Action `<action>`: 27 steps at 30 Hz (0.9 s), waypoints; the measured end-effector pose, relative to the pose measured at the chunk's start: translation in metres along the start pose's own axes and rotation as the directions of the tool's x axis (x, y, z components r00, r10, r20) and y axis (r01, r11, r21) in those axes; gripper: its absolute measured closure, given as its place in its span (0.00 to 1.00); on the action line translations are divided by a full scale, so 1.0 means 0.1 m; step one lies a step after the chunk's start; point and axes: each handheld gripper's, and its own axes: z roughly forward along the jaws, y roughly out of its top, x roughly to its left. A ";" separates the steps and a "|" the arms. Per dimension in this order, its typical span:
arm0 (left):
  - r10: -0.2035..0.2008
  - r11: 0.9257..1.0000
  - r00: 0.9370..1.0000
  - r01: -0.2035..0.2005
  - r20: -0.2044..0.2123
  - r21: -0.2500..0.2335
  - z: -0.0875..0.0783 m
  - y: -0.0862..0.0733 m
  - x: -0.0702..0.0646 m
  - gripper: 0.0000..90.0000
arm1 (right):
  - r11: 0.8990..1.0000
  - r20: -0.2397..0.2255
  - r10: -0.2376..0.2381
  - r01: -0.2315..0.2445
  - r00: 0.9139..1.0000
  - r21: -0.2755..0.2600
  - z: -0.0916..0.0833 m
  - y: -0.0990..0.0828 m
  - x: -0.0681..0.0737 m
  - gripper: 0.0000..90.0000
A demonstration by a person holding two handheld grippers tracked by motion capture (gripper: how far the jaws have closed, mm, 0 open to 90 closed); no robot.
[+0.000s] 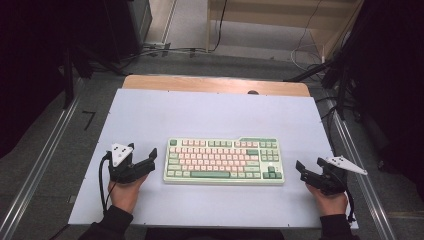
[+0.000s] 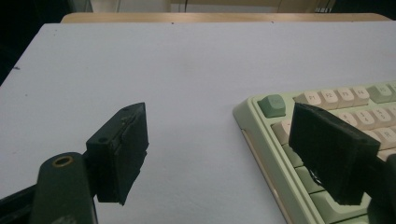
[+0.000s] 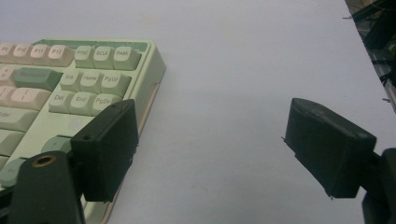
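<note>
A white tabletop (image 1: 210,115) carries a green and pink keyboard (image 1: 223,160) lying flat at its centre. The left claw (image 1: 150,161) sits just beside the keyboard's left end, the right claw (image 1: 306,171) near its right end. Both claws are released, grasping nothing.

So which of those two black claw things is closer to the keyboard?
The left gripper: its jaw tips nearly reach the keyboard's left end, while the right gripper sits a clear gap off the right end. Both are open.
</note>
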 end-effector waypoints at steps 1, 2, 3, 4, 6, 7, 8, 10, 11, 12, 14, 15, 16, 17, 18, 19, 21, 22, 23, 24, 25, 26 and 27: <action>0.005 1.000 1.000 -0.005 0.000 -0.002 0.00 0.00 -0.01 0.22 | 1.000 0.001 0.000 0.000 1.000 0.000 0.00 0.00 0.00 0.17; 0.015 1.000 1.000 -0.015 -0.003 0.003 0.00 -0.01 -0.02 0.21 | 1.000 0.001 0.001 -0.001 1.000 -0.002 0.00 0.00 0.00 0.16; 0.016 1.000 1.000 -0.016 -0.004 0.003 0.01 -0.01 -0.03 0.20 | 1.000 -0.002 0.005 -0.005 1.000 -0.003 0.00 0.00 0.00 0.16; 0.016 1.000 1.000 -0.016 -0.004 0.003 0.01 -0.01 -0.03 0.20 | 1.000 -0.002 0.005 -0.005 1.000 -0.003 0.00 0.00 0.00 0.16; 0.025 1.000 1.000 -0.025 -0.008 0.002 0.02 -0.01 -0.04 0.20 | 1.000 -0.003 0.011 -0.011 1.000 -0.001 0.00 0.01 0.00 0.14; 0.028 1.000 1.000 -0.028 -0.007 0.003 0.02 -0.01 -0.05 0.20 | 1.000 -0.006 0.016 -0.016 1.000 0.000 0.01 0.01 0.00 0.14; 0.029 1.000 1.000 -0.029 -0.006 0.002 0.02 -0.01 -0.05 0.20 | 1.000 -0.008 0.019 -0.019 1.000 0.000 0.01 0.01 0.00 0.14; 0.031 1.000 1.000 -0.031 0.003 0.003 0.03 -0.01 -0.06 0.20 | 1.000 -0.011 0.019 -0.019 1.000 -0.007 0.00 0.02 0.02 0.14; 0.030 1.000 1.000 -0.030 0.007 0.005 0.03 -0.01 -0.06 0.20 | 1.000 -0.011 0.019 -0.019 1.000 -0.007 0.00 0.02 0.02 0.14; 0.029 1.000 1.000 -0.029 0.008 0.010 0.03 -0.01 -0.06 0.20 | 1.000 -0.009 0.018 -0.018 1.000 -0.004 0.00 0.01 0.03 0.13; 0.024 1.000 1.000 -0.025 0.012 0.008 0.03 -0.01 -0.05 0.20 | 1.000 -0.011 0.017 -0.017 1.000 -0.004 0.00 0.01 0.04 0.13; 0.021 1.000 1.000 -0.021 0.015 0.009 0.04 -0.01 -0.05 0.20 | 1.000 -0.011 0.017 -0.017 1.000 -0.004 0.00 0.01 0.04 0.13; 0.019 1.000 1.000 -0.019 0.018 0.011 0.04 -0.01 -0.06 0.20 | 1.000 -0.010 0.016 -0.016 1.000 -0.005 -0.01 0.01 0.03 0.13; 0.020 1.000 1.000 -0.020 0.019 0.012 0.05 -0.01 -0.05 0.20 | 1.000 -0.012 0.017 -0.017 1.000 -0.006 -0.01 0.01 0.03 0.13; 0.019 1.000 1.000 -0.020 0.021 0.016 0.05 -0.02 -0.05 0.20 | 1.000 -0.015 0.017 -0.017 1.000 -0.008 0.00 0.01 0.04 0.13; 0.019 1.000 1.000 -0.020 0.023 0.019 0.06 -0.02 -0.05 0.20 | 1.000 -0.015 0.016 -0.016 1.000 -0.007 0.00 0.02 0.04 0.13; 0.014 1.000 1.000 -0.014 0.025 0.016 0.05 -0.02 -0.05 0.20 | 1.000 -0.016 0.012 -0.012 1.000 -0.002 0.01 0.02 0.06 0.13; 0.009 1.000 1.000 -0.010 0.028 0.013 0.04 -0.01 -0.05 0.20 | 1.000 -0.019 0.012 -0.012 1.000 -0.001 0.01 0.02 0.07 0.13; 0.009 1.000 1.000 -0.010 0.028 0.013 0.04 -0.01 -0.05 0.20 | 1.000 -0.021 0.011 -0.011 1.000 -0.001 0.00 0.01 0.07 0.13; 0.007 1.000 1.000 -0.008 0.031 0.010 0.04 -0.01 -0.05 0.20 | 1.000 -0.022 0.012 -0.012 1.000 0.001 0.00 0.01 0.09 0.13; 0.006 1.000 1.000 -0.006 0.031 0.011 0.04 -0.01 -0.06 0.20 | 1.000 -0.022 0.012 -0.012 1.000 0.001 0.00 0.01 0.09 0.13; 0.009 1.000 0.999 -0.009 0.033 0.013 0.05 -0.01 -0.06 0.20 | 1.000 -0.025 0.007 -0.007 1.000 -0.002 0.00 0.01 0.09 0.13; 0.011 1.000 0.999 -0.012 0.038 0.020 0.06 -0.01 -0.07 0.20 | 1.000 -0.032 0.007 -0.007 0.999 -0.004 0.00 0.02 0.11 0.13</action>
